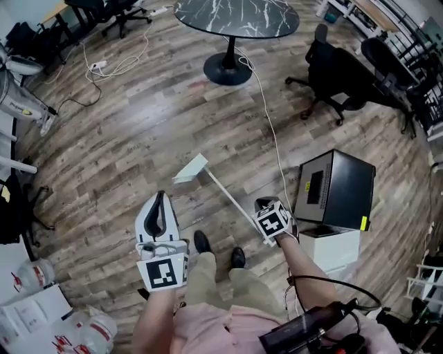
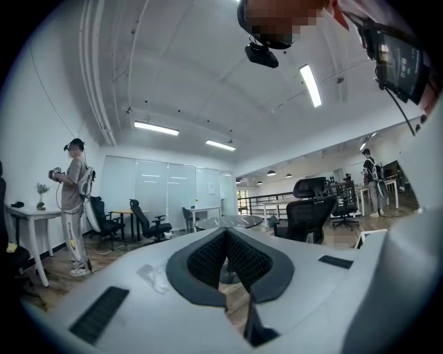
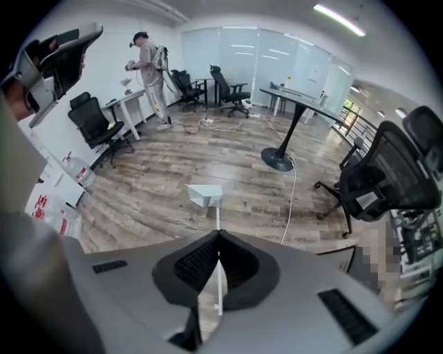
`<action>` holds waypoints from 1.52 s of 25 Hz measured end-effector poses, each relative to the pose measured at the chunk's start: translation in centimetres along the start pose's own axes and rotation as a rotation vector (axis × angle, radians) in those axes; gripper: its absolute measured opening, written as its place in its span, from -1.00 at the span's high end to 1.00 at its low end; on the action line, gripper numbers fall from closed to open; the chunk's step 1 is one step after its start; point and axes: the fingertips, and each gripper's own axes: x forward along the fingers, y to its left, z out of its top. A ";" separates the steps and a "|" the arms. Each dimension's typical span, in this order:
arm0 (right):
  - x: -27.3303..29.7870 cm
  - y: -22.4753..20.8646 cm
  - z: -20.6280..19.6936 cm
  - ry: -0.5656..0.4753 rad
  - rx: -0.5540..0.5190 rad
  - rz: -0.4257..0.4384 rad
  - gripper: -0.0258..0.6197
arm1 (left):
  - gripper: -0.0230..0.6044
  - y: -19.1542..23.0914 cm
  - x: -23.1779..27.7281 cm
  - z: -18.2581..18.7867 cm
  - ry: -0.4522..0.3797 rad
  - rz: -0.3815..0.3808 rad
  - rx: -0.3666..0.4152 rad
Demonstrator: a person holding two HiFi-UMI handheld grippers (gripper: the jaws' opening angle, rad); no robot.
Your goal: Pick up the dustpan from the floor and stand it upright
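Floor (image 1: 138,131): the pan end sits low near it, ahead of your feet.
Dustpan (image 3: 205,194): its long handle slants from the pan straight back to your right tool.
Right tool (image 3: 219,238): clamped on the handle.
Left tool (image 2: 225,234): jaws together, empty, farther off.

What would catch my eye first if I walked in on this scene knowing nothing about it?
Most striking is the white long-handled dustpan slanting across the wood floor in the middle of the head view, its thin handle clamped in the right gripper. The left gripper, shut and empty, is held just to its left. At the far end stands a round, dark marble-patterned table.
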 end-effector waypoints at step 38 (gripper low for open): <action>-0.1 -3.8 -15.9 -0.064 0.110 -0.072 0.89 | 0.90 -14.1 1.2 -7.2 0.002 -0.232 -0.010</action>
